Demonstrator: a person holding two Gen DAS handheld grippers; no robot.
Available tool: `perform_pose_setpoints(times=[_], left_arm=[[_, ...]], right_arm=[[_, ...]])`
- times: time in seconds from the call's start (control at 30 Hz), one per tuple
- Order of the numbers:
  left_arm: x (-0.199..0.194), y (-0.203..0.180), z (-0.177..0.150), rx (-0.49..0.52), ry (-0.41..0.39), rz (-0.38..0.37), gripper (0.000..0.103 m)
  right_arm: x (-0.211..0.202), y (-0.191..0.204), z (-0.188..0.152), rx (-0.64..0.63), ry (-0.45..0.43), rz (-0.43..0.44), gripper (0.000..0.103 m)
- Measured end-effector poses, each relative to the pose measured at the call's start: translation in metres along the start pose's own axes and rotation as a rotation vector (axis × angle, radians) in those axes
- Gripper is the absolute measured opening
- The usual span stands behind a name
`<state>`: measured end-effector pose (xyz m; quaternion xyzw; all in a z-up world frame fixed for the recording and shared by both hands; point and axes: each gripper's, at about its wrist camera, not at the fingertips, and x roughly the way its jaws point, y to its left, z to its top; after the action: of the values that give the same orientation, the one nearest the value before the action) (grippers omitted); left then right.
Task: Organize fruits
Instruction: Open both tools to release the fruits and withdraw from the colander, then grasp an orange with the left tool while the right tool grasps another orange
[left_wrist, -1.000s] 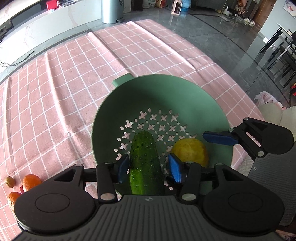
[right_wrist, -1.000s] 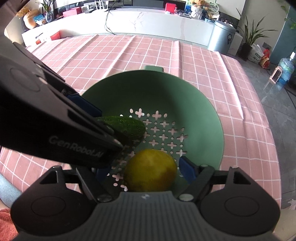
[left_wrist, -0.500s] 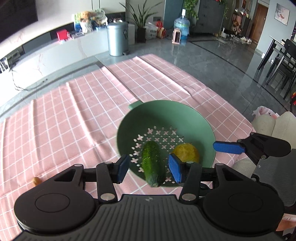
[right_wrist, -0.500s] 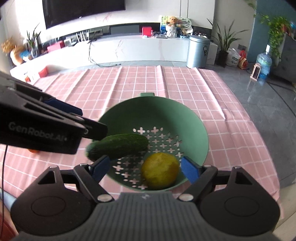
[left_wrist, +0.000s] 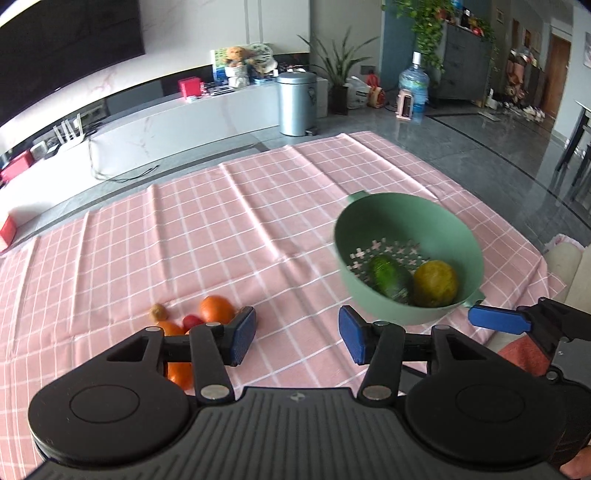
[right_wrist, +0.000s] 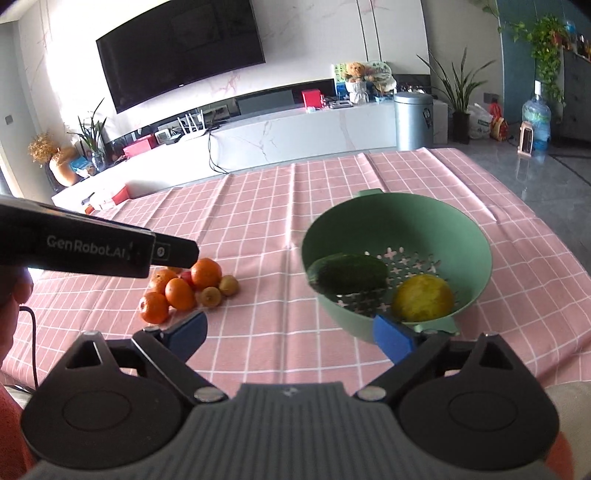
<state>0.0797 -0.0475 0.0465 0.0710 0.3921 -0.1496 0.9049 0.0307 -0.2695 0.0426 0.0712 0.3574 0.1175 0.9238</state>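
The tabletop (left_wrist: 258, 229) is covered in pink cloth crossed by thin white lines in a check pattern. A pale green colander (right_wrist: 399, 225) is seen, its base pierced with cross-shaped holes through which pink shows. Inside it, a dark green cucumber (right_wrist: 349, 273) and a yellow lemon (right_wrist: 423, 297) are found. The oranges (right_wrist: 181, 288) are bright orange, with small yellowish-brown fruits (right_wrist: 219, 290) beside them. The left hand-held gripper (left_wrist: 297, 334) and right hand-held gripper (right_wrist: 290, 334) are black with blue pads.
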Motion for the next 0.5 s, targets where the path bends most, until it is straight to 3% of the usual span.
perform_pose_setpoints(times=[0.5], left_arm=[[-0.002,0.065,-0.052,-0.185,-0.056,0.058,0.061]], right_arm=[[0.031,0.042,-0.009,-0.014,0.062,-0.003,0.083]])
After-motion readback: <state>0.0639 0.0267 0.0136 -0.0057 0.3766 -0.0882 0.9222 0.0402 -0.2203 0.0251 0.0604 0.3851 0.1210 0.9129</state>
